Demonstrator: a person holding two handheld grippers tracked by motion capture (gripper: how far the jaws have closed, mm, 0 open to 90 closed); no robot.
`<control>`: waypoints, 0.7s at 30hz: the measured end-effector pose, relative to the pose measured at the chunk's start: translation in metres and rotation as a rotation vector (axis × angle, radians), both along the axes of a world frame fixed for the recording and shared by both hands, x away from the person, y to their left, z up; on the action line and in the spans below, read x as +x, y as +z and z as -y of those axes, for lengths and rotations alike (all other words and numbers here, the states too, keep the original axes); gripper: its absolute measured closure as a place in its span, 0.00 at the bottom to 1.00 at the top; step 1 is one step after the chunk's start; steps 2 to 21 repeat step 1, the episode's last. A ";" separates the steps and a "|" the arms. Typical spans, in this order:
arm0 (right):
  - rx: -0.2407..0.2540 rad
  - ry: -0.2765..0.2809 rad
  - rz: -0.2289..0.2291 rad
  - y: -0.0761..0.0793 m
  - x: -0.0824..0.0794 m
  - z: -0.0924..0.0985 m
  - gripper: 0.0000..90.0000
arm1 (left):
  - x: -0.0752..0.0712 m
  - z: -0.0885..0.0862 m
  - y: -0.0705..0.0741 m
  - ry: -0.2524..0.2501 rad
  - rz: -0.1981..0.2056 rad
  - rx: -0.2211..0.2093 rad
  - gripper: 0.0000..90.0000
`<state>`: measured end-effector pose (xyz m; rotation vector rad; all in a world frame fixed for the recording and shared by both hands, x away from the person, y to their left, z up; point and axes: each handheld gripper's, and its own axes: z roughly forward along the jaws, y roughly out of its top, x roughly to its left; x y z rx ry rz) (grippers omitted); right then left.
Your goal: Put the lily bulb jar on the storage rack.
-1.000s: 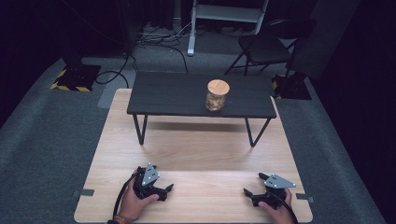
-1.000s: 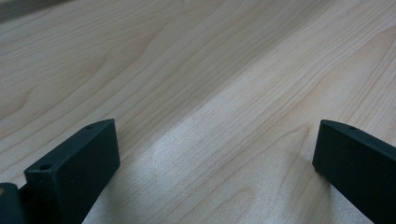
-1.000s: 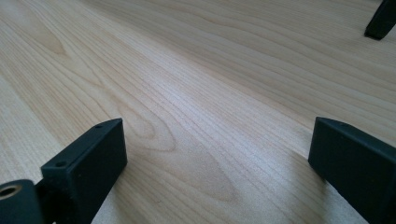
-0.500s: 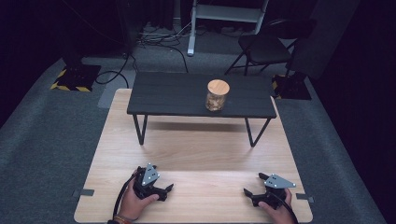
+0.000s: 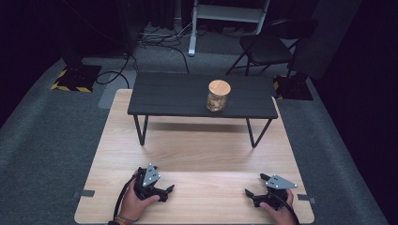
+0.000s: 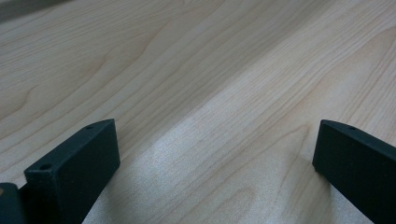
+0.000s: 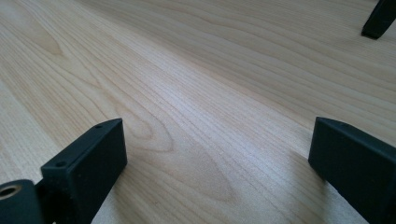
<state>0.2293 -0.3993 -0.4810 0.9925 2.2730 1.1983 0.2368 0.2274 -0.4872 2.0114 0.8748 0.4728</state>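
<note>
Seen from the high view, a jar (image 5: 218, 95) with a round wooden lid stands upright on a small black table (image 5: 178, 96) at the far side of the wooden table (image 5: 202, 150), right of that black table's middle. The left claw (image 5: 165, 192) and right claw (image 5: 253, 193) rest near the front edge, well apart from each other and from the jar, each held by a hand and each spread with nothing between the jaws. The jar looks like clear glass, so likely stiff, smooth, breakable and moderately heavy with its brownish contents; a grip around the body below the lid seems safest, since the lid might lift off. No label or writing can be read.

Left gripper view: both black jaws stand wide apart over bare wood grain.

Right gripper view: the jaws are likewise spread over bare wood, with a black table leg (image 7: 380, 18) at the far right.
</note>
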 end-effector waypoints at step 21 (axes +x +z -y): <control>0.000 -0.001 0.000 0.000 0.000 0.000 0.04 | 0.000 0.000 0.000 0.000 0.000 0.000 0.01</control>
